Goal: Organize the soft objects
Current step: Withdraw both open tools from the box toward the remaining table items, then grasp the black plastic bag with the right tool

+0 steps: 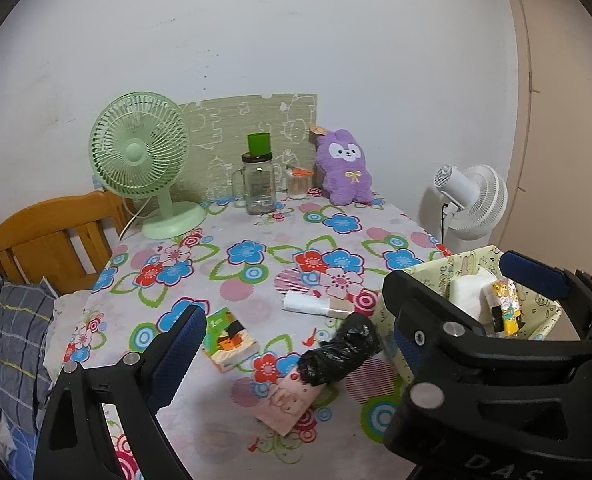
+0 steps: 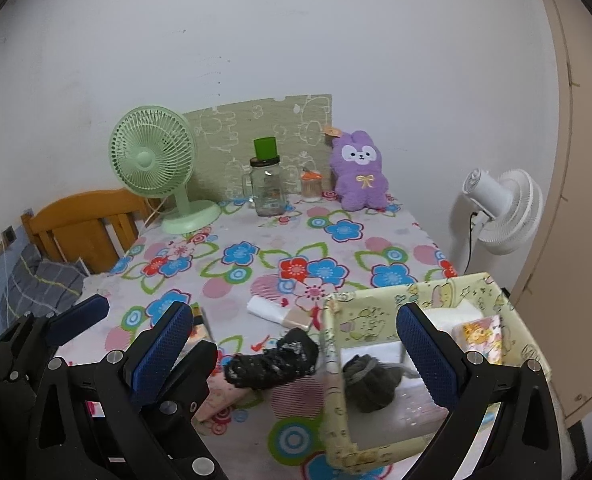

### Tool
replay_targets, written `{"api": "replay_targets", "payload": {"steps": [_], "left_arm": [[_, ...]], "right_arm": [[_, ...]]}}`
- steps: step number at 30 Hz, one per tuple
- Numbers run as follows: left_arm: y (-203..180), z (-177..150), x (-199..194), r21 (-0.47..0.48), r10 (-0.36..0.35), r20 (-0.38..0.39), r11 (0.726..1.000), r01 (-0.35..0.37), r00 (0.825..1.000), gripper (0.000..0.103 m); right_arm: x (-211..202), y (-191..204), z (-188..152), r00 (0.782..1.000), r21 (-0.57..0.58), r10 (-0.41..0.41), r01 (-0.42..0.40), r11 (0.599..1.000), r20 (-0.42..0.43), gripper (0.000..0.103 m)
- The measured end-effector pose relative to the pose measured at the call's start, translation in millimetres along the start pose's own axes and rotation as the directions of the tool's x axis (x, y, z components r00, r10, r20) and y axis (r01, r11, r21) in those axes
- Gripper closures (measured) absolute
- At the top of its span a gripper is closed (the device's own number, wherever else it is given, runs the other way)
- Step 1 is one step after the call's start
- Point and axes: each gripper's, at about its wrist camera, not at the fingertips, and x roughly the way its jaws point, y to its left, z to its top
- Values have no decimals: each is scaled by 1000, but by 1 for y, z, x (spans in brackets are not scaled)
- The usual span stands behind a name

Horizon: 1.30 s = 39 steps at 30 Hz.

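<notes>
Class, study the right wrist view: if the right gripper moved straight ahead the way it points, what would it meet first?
Probably the yellow fabric basket: its near wall and the grey bundle inside lie between the open right gripper. Depth is uncertain.

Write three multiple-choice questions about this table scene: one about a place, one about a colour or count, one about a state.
1. Where does the purple plush toy sit?
A. at the far end of the table near the wall
B. inside the yellow fabric bin
C. on the wooden chair

2. How many fans are in view?
A. one
B. two
C. three

3. How is the left gripper?
A. shut on the black roll
B. shut on the plush
C. open, holding nothing

Answers:
1. A, it sits upright by the wall.
2. B, a green fan on the table and a white fan beside it.
3. C, its fingers stand wide apart above the black roll.
</notes>
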Motion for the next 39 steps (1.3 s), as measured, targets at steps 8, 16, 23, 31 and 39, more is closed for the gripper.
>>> {"api": "replay_targets", "payload": {"steps": [8,16,23,31,39], "left_arm": [[19,-6,4,-16,15,-15,1000,-15,1000,7],[36,-15,8,-33,37,-37,999,-39,999,7],[49,-28,20,-45,58,-73,997,-61,996,7],[55,-44,34,-30,43,-114,998,-47,993,7],[58,-58,50,-25,26,-162,999,-31,987,7]], "right_arm": [[1,24,-2,1000,-67,10,-9,998,14,1],[11,43,-8,999,-80,35,-37,996,-22,11],[29,53,-20,996,-57,33,-38,998,-81,18],[50,63,-37,990,-30,6,-11,999,-142,26],[72,64,-52,979,-9,-13,11,1000,-204,33]]}}
